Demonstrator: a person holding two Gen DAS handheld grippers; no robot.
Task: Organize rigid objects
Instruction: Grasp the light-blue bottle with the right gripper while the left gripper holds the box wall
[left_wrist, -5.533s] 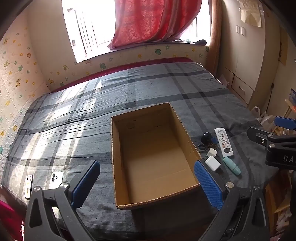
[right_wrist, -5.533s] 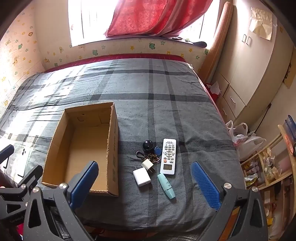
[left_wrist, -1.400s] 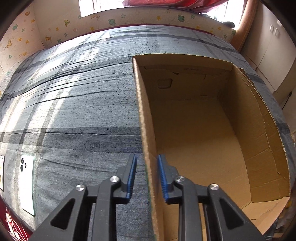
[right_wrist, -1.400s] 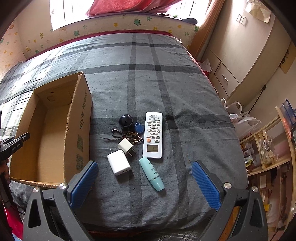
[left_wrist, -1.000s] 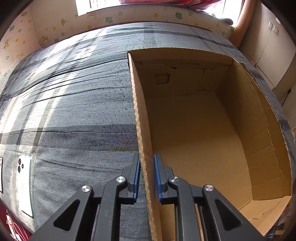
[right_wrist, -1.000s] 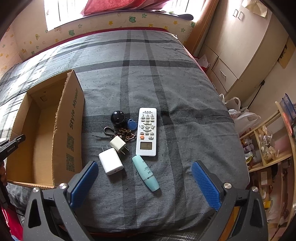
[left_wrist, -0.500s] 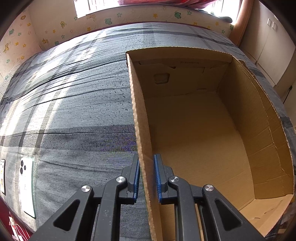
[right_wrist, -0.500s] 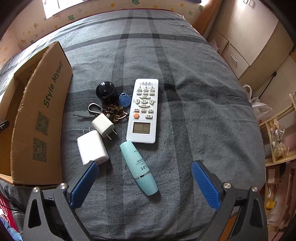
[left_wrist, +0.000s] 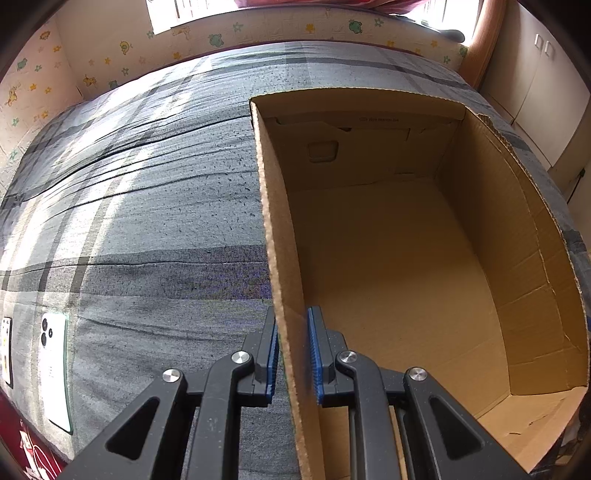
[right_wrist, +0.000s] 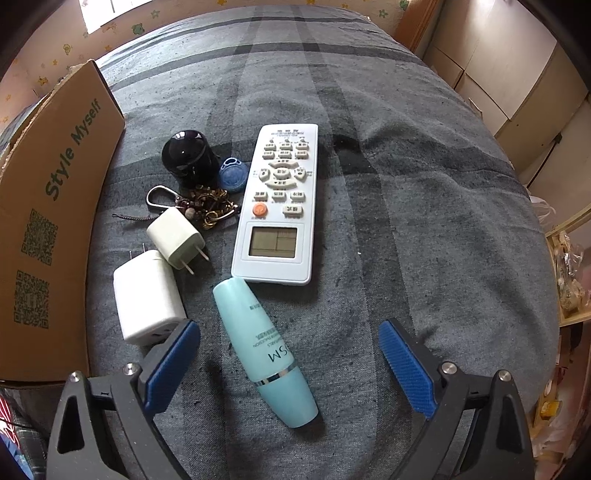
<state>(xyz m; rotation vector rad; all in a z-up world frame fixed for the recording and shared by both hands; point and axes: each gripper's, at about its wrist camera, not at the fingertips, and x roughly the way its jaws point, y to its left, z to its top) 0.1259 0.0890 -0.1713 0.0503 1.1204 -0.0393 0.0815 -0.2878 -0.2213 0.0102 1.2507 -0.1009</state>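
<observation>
- My left claw (left_wrist: 292, 354): clamped on the cardboard box's (left_wrist: 406, 236) left wall, box on the bed (left_wrist: 147, 206).
- My right claw (right_wrist: 288, 354): wide, closing, straddling the turquoise bottle (right_wrist: 264, 347) beside the remote (right_wrist: 279, 206) and chargers (right_wrist: 146, 295).

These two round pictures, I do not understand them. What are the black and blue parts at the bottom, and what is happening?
There is no robot here: a person holds a two-finger tool in each hand, and a wide-angle camera on each tool looks along its fingers. One picture comes from the left gripper. It is shut on the near side wall of an empty cardboard box that stands on a bed with a grey checked cover. The other picture comes from the right gripper. Its blue fingers are closing, not yet touching anything, with a turquoise bottle lying between them. Beside it lie a white remote control, two white chargers, a black round object and keys.
</observation>
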